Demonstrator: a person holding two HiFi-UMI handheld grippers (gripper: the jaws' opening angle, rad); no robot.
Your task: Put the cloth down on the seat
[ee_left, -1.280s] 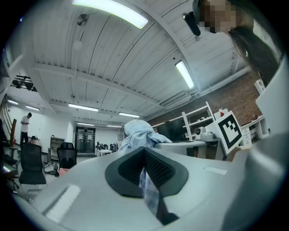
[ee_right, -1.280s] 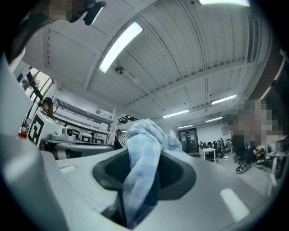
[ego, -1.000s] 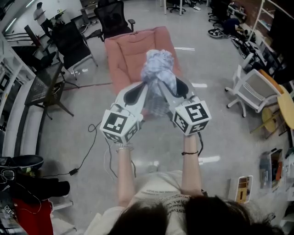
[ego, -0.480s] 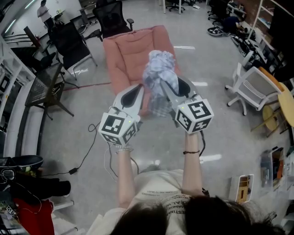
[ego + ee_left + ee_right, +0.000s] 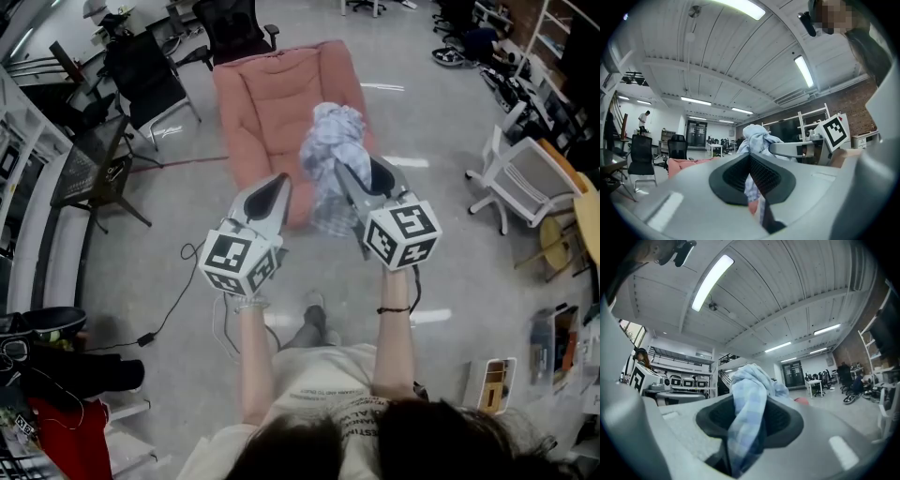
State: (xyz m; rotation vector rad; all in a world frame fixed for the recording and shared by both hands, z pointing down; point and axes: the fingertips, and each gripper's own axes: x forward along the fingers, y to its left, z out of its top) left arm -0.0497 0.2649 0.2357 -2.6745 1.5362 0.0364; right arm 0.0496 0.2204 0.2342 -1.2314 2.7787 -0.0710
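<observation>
The right gripper (image 5: 364,180) is clamped on the cloth (image 5: 333,150), a pale blue checked bundle that bulges beyond its jaws and trails below them. The cloth is held in the air above the pink seat (image 5: 258,103), over its near end. The left gripper (image 5: 277,189) is just beside it, its jaws nearly together. A sliver of cloth shows in the slit, perhaps pinched, perhaps only seen through it.

Pale blue checked cloth (image 5: 333,141), bunched, hanging clamped in my right gripper (image 5: 366,178) over the pink quilted seat (image 5: 267,94).
</observation>
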